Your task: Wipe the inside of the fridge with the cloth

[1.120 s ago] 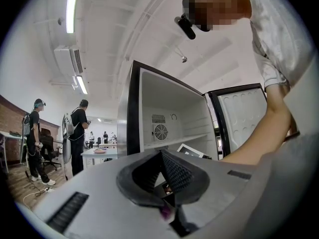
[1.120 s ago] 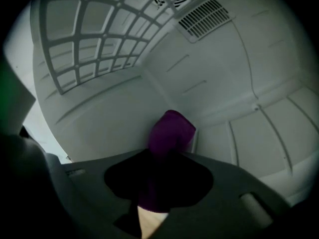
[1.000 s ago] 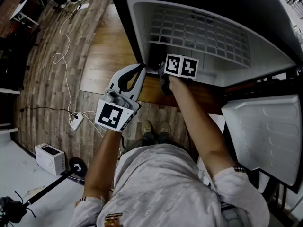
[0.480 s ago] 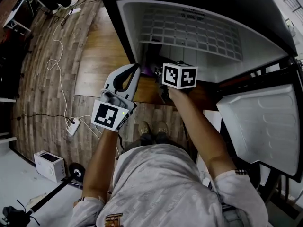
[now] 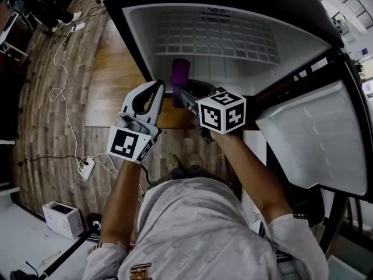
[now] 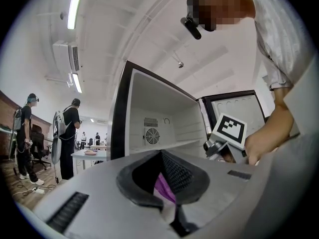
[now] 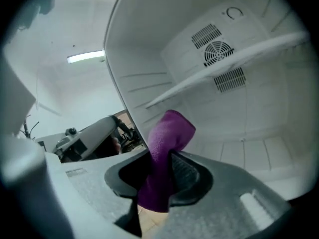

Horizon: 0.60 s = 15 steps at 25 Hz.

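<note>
The fridge (image 5: 140, 45) stands open on a plank wood floor (image 5: 52, 115). Its white inside is crossed by a wire shelf (image 5: 215, 39), and its door (image 5: 315, 139) swings out to the fridge's right. The right gripper (image 7: 160, 178) reaches in at the fridge's lower front edge, fingers clamped on the purple cloth (image 7: 167, 143), which sticks up below the shelf. The left gripper (image 5: 158, 86) hovers at the fridge's left front corner, fingers closed together. A power strip (image 5: 87, 169) lies well left of the fridge. Beyond the fridge's left side, two people (image 6: 67, 133) stand under ceiling strip lights (image 6: 76, 6).

Right claw (image 5: 182, 93) holds purple cloth (image 5: 179, 74); fridge (image 5: 291, 69) open
</note>
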Each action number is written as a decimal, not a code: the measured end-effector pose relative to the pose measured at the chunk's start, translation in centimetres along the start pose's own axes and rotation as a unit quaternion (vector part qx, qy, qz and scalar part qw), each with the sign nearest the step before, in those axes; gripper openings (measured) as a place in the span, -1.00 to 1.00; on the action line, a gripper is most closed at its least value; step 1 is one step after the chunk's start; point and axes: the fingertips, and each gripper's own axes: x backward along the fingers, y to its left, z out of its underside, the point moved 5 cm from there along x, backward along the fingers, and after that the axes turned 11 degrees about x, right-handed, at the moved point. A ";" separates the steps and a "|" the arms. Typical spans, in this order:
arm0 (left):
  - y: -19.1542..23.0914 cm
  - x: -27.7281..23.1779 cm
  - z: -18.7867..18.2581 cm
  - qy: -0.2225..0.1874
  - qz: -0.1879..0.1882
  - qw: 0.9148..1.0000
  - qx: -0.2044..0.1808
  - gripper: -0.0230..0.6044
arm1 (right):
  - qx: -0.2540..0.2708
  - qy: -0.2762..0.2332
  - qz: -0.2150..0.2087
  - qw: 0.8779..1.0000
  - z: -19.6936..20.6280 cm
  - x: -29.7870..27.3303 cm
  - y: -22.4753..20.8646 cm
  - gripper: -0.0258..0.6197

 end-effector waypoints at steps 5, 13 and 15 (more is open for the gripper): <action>-0.7 -0.2 -0.8 -0.009 0.010 1.000 0.002 -0.93 | 0.060 -0.024 -0.004 0.998 -1.7 2.4 1.8 -0.57; -1.7 -0.7 -2.8 -0.026 0.021 0.999 0.004 -0.93 | 0.151 -0.082 0.014 0.985 -4.3 5.2 3.0 -0.57; -1.8 -0.8 -3.2 -0.029 0.022 0.999 0.005 -0.93 | 0.170 -0.104 0.022 0.980 -4.9 5.9 3.1 -0.57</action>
